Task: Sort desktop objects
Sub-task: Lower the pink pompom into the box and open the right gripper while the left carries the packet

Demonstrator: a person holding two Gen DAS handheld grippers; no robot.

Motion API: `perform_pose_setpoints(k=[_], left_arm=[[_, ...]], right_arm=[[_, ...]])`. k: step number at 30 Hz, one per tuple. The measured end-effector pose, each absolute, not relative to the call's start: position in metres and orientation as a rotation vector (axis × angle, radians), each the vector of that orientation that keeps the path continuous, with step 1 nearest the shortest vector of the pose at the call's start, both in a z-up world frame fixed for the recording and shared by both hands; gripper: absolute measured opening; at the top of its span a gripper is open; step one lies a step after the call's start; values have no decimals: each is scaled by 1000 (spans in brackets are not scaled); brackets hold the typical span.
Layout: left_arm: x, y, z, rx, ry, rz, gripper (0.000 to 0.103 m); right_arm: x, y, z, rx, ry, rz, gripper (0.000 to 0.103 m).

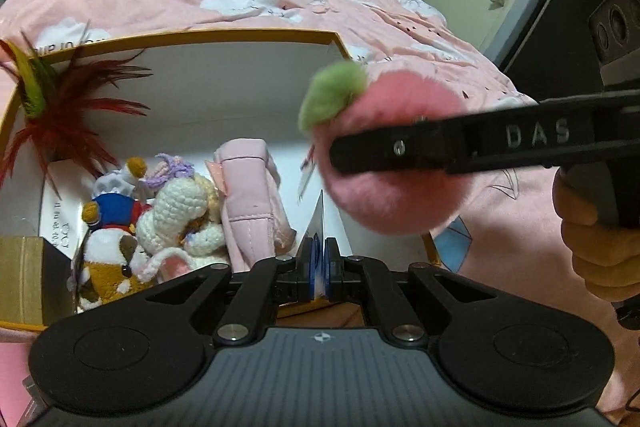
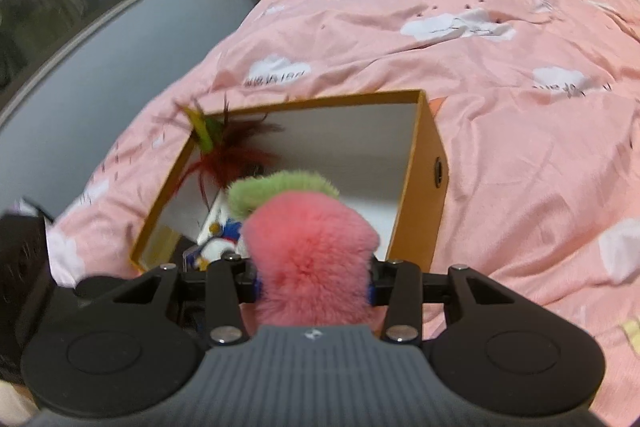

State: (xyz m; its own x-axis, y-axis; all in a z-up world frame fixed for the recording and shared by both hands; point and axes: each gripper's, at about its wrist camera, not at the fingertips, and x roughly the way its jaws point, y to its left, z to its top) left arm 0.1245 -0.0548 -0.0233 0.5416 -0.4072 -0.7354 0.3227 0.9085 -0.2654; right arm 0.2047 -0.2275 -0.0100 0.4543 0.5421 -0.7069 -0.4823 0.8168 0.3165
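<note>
My right gripper (image 2: 314, 283) is clamped on a fluffy pink peach plush (image 2: 312, 255) with a green leaf, held above the open yellow box (image 2: 424, 187) on the pink bed (image 2: 500, 155). My left gripper (image 1: 319, 267) is pinched shut on a thin card (image 1: 318, 227) over the box, where knitted dolls (image 1: 176, 211), a pink pouch (image 1: 252, 203) and a red feather toy (image 1: 68, 115) lie.

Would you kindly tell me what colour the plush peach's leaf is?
Light green, atop the pink plush peach; the leaf shows best in the left wrist view.
</note>
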Motion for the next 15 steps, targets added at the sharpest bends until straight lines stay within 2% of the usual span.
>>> perform_pose_setpoints(k=[7,15], left_arm=[[117,-58,-12,-71,839,-411,1],[117,-60,-14,-59,840,-414,1]], right_arm=[[209,-214,-22,-92,953,681,47],[201,-215,-18,-130,960,699,51]])
